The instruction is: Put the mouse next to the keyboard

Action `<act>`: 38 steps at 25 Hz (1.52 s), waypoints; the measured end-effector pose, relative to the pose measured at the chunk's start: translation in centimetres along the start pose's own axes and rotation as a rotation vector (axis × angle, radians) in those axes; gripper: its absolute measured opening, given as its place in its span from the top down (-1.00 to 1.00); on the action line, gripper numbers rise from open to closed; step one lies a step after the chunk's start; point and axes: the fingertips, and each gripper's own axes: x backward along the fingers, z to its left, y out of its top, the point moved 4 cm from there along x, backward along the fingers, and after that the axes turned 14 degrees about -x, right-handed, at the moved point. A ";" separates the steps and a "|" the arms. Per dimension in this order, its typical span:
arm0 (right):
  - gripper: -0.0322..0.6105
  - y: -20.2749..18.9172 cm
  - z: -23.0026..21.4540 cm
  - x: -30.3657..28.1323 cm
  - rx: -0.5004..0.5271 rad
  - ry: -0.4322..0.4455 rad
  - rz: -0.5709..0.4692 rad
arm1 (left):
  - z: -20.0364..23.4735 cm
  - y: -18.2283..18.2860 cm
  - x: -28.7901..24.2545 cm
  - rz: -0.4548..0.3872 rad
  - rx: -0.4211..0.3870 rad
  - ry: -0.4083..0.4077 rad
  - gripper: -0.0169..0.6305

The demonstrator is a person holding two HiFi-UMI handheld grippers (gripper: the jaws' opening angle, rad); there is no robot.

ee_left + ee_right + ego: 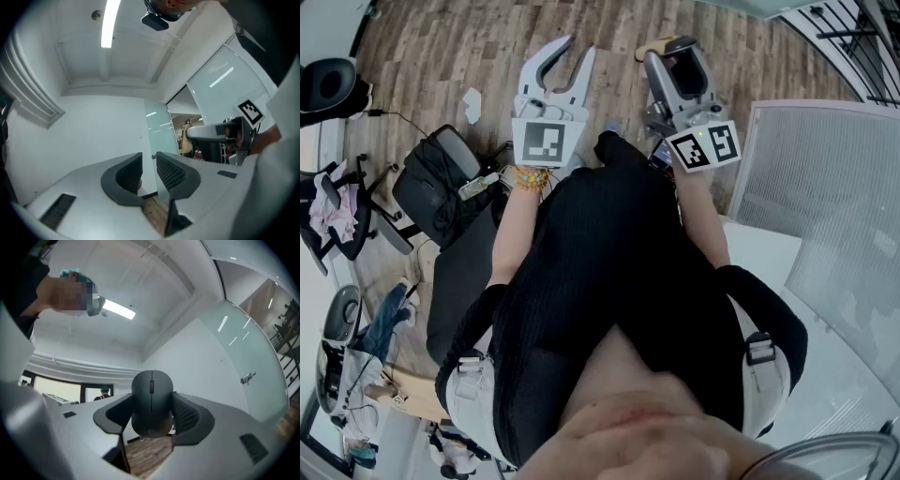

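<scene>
My right gripper [152, 401] has its jaws spread wide and pressed on the sides of the dark grey, rounded plastic mouse [151, 383], held in the air, I judge for carrying. My left gripper [149, 161] is slightly parted and empty, a spare. Below lies brown wooden plank floor [441, 47]. No keyboard shows.

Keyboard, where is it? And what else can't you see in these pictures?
- Keyboard: in no view. The person's black top fills the head view; both gripper views face walls and ceiling.
- Mouse: the right gripper's pads cover its sides in the right gripper view; its underside faces away.
- Clutter at the head view's left edge: too small to name.
</scene>
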 end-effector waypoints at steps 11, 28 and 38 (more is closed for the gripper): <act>0.07 -1.5 -3.0 -5.5 0.211 -0.046 0.058 | 1.8 -2.4 -5.4 0.030 0.029 0.025 0.70; 0.07 1.2 -17.6 -17.4 0.242 -0.058 0.075 | 5.6 -5.6 -22.9 0.082 -0.016 0.080 0.73; 0.07 1.8 -25.1 -22.3 0.198 -0.034 0.100 | 6.6 -9.0 -30.1 0.147 0.008 0.102 0.74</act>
